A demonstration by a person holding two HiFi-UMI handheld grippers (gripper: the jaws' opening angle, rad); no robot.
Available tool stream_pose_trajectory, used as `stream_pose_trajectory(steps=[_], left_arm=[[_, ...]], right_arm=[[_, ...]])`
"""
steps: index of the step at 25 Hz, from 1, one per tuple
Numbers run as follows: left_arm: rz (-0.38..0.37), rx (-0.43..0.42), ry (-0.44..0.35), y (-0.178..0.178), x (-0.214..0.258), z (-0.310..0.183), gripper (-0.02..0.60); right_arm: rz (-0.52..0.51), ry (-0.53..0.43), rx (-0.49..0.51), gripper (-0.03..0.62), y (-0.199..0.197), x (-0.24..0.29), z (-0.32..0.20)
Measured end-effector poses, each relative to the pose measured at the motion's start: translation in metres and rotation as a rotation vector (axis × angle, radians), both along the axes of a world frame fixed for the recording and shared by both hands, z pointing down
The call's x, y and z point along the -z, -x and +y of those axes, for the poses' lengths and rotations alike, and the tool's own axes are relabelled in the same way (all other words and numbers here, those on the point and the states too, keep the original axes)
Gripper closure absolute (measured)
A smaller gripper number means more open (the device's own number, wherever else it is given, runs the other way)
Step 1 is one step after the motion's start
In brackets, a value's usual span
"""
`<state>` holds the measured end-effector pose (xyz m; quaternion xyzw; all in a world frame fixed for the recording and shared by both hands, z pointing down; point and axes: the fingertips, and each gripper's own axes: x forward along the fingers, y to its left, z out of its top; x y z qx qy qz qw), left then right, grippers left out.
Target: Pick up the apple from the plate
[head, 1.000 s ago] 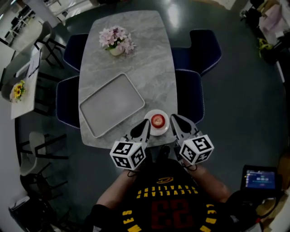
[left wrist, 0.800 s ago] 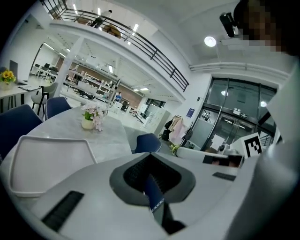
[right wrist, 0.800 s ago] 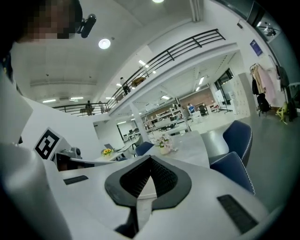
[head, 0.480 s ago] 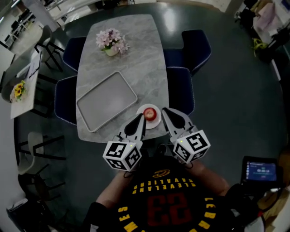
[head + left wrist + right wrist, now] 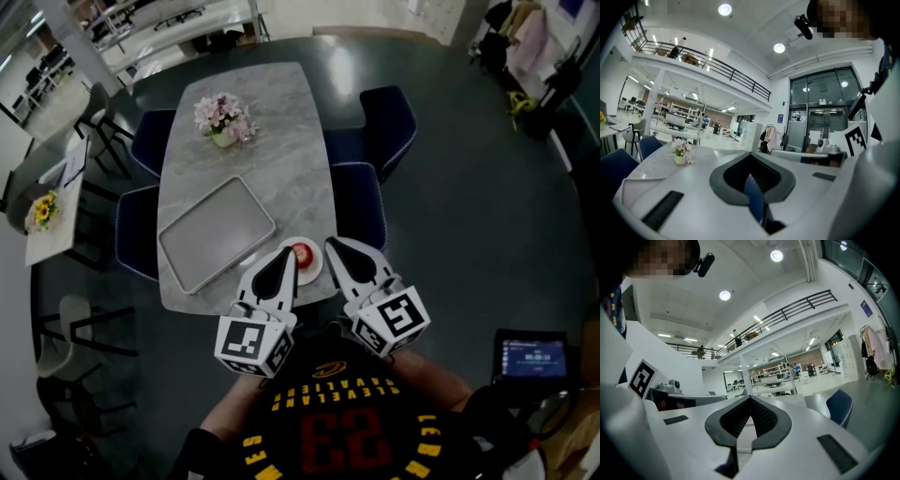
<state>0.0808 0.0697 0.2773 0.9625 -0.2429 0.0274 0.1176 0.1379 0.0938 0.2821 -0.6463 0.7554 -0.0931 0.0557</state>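
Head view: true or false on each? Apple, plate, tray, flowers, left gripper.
1. The red apple sits on the small white round plate. True.
2. The grey rectangular tray holds the apple. False: the tray is bare; the apple is on the plate.
3. The left gripper grips the apple. False: its jaws are together with nothing between them.
4. The pink flowers in a vase stand toward the far end of the grey marble table. True.
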Motion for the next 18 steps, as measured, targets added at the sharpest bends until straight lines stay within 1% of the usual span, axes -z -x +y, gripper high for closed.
stream_pose_trajectory(steps=[4, 6, 8, 11, 15, 18], left_arm=[[0.029, -0.003, -0.116, -0.007, 0.037, 0.017, 0.581], [0.056, 0.003, -0.153, -0.009, 0.052, 0.023, 0.581], [0.075, 0.017, -0.170, -0.005, 0.060, 0.026, 0.581], [0.104, 0.034, -0.193, 0.001, 0.068, 0.030, 0.581], [0.098, 0.013, -0.249, 0.002, 0.070, 0.042, 0.581], [0.098, 0.021, -0.292, 0.007, 0.075, 0.046, 0.581]], right_arm=[[0.058, -0.099, -0.006, 0.588, 0.001, 0.028, 0.013], [0.097, -0.160, 0.001, 0.588, 0.003, 0.042, 0.017], [0.127, -0.210, 0.013, 0.588, 0.008, 0.053, 0.022], [0.139, -0.225, 0.018, 0.588, 0.011, 0.058, 0.026], [0.146, -0.244, 0.034, 0.588, 0.013, 0.065, 0.029], [0.160, -0.272, 0.053, 0.588, 0.019, 0.068, 0.028]])
